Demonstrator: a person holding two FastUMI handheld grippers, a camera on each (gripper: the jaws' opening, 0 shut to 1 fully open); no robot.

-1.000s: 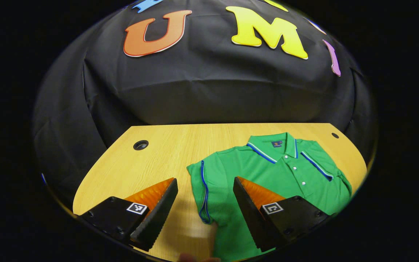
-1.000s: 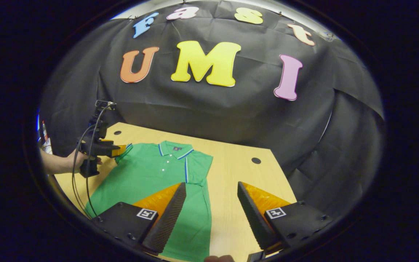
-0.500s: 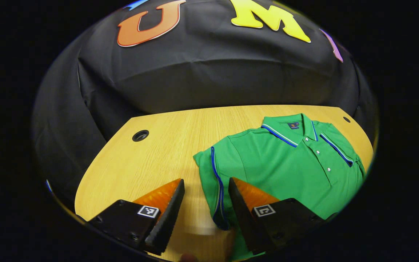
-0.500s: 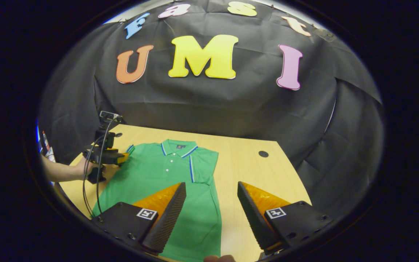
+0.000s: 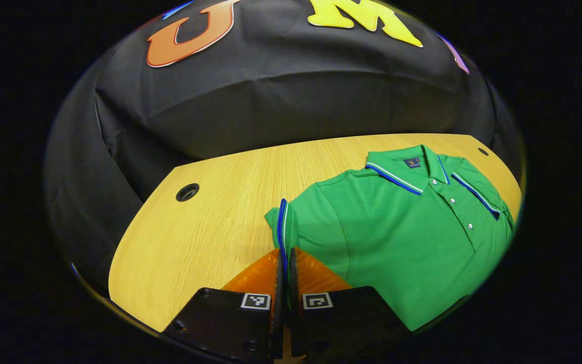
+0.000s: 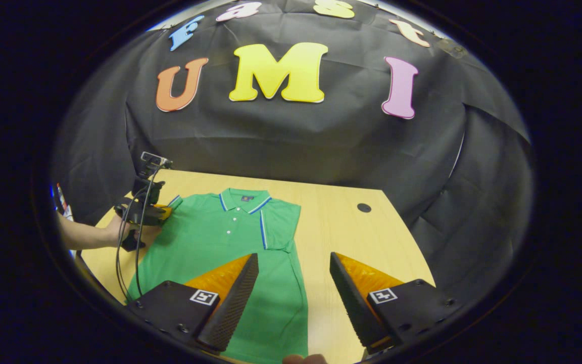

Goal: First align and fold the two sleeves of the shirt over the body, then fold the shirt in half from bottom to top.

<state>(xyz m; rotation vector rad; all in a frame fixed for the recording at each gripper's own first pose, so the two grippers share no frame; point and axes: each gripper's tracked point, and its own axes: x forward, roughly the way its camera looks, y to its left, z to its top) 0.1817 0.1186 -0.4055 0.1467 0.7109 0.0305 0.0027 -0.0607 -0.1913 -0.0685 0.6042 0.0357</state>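
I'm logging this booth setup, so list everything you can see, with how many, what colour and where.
Polo shirt: one, green with blue and white trim, flat on the table, one sleeve already folded over the body.
Table: one, light wood, two dark round holes near its far corners.
Booth wall: black cloth behind the table.
Left gripper: one, shut on the shirt's other sleeve edge.
Right gripper: one, open above the shirt's lower part.
Hand: holding the left gripper.

A light wooden table [image 6: 336, 227] carries a green polo shirt [image 6: 230, 247], apparently flat.
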